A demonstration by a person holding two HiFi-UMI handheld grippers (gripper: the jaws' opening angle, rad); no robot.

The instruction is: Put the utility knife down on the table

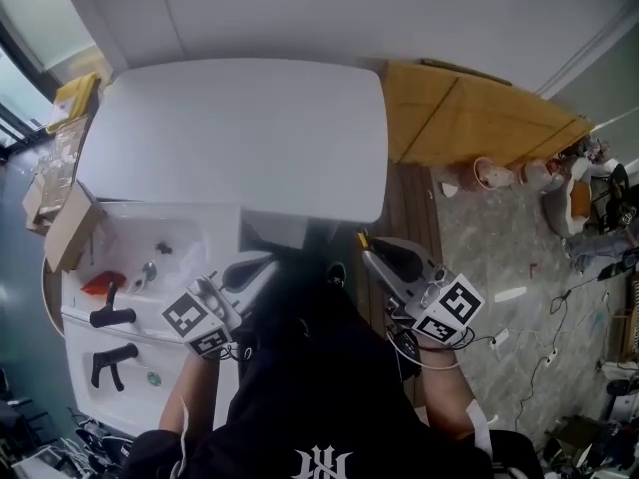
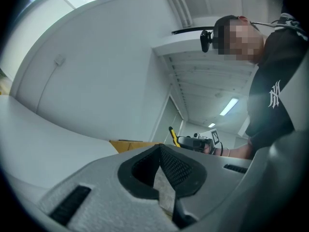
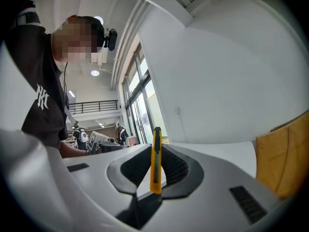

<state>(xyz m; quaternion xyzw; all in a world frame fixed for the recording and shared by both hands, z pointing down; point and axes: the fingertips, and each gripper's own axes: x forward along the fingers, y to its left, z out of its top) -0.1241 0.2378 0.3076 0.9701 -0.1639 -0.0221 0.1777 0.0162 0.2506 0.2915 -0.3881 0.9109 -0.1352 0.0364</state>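
The utility knife (image 3: 155, 161) is sitting pinched in the right gripper (image 3: 153, 149), not yet over the table (image 1: 240, 138) — lowering it flat before releasing seems wise; the left gripper (image 2: 161, 151) is resting closed, empty.

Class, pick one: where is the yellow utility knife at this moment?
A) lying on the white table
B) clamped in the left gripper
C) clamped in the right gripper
C: the right gripper view shows the utility knife pinched upright between the jaws of the right gripper.

place: workshop-like lab hall | signs: white table (image 1: 240, 128), cardboard box (image 1: 70, 230), loose cables (image 1: 552, 319) on floor, tall windows (image 3: 137, 110), balcony railing (image 3: 94, 104)
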